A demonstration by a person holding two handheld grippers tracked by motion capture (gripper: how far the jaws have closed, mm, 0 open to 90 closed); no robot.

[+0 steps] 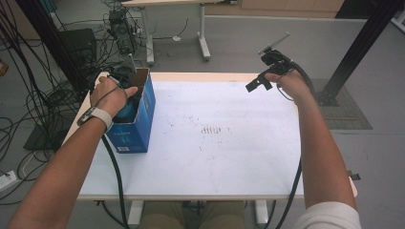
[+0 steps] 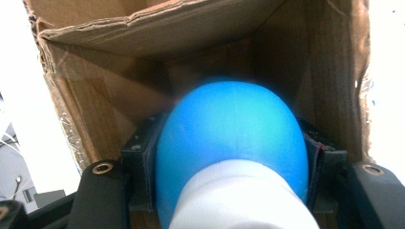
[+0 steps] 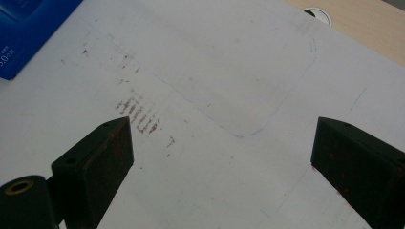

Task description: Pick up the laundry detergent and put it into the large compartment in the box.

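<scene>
Left gripper (image 2: 229, 191), lowered into the open top of the blue cardboard box (image 1: 143, 117) at the table's (image 1: 229, 167) left edge, its jaws closed on either side of a blue ball (image 2: 231, 138) with a white band at its near end; brown inner box walls rise ahead of and beside the jaws. Right gripper (image 3: 222, 157), held above the far right corner of the table, jaws spread wide with nothing between them; below and ahead of them lies the white tabletop with reddish smudges (image 3: 138, 114), the box corner far off to their left.

Blue-and-white ball (image 2: 231, 143), blue box (image 1: 136, 126) with brown cardboard inside.
</scene>
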